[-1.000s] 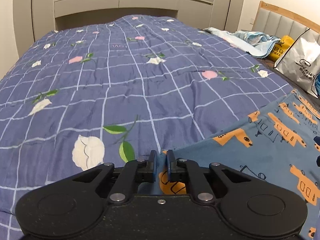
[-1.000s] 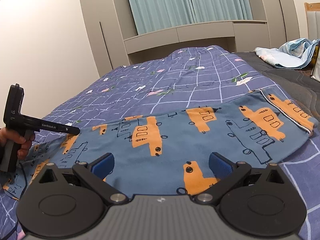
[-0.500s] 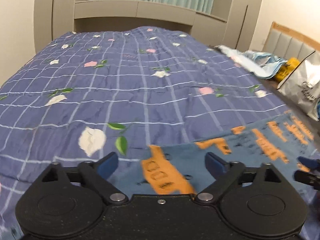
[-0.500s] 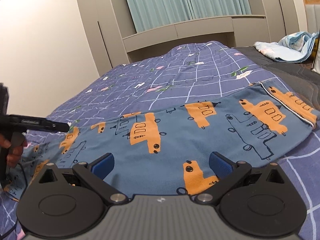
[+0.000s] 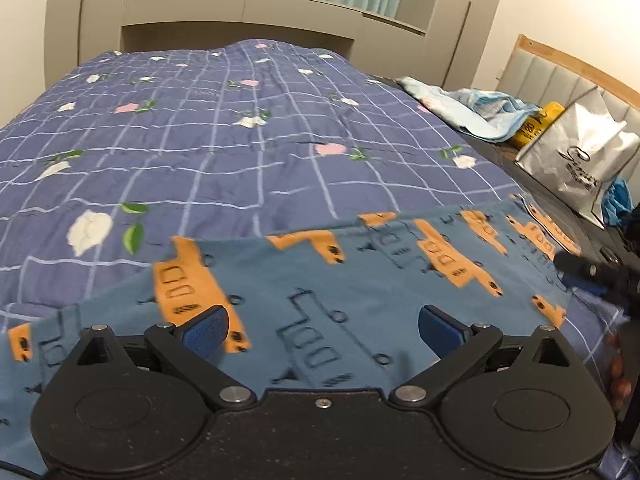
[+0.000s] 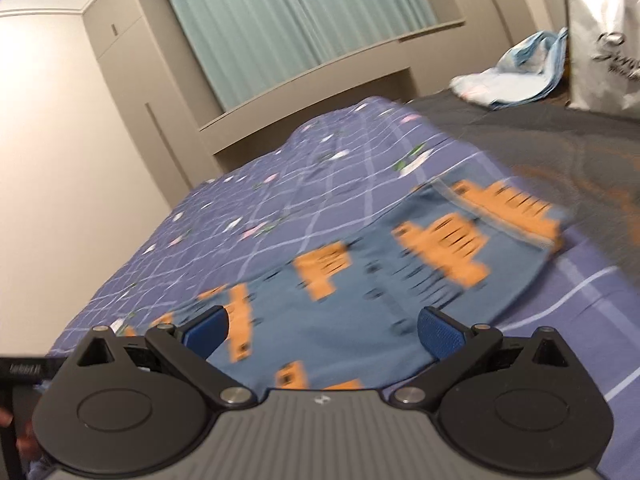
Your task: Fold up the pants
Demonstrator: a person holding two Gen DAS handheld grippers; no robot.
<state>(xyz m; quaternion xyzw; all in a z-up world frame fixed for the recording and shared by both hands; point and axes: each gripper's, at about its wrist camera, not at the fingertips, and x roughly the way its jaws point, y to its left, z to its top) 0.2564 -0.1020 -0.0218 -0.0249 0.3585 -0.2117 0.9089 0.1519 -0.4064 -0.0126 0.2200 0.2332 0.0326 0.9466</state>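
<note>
The pants lie flat on the bed's quilt; the left hand-held gripper is opening, the right hand-held gripper gapes, neither clamping cloth.

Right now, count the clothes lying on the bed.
2: the truck-print pants spread across the near quilt, and a crumpled pale-blue cloth by the headboard. More may hide behind the silver bag.
</note>
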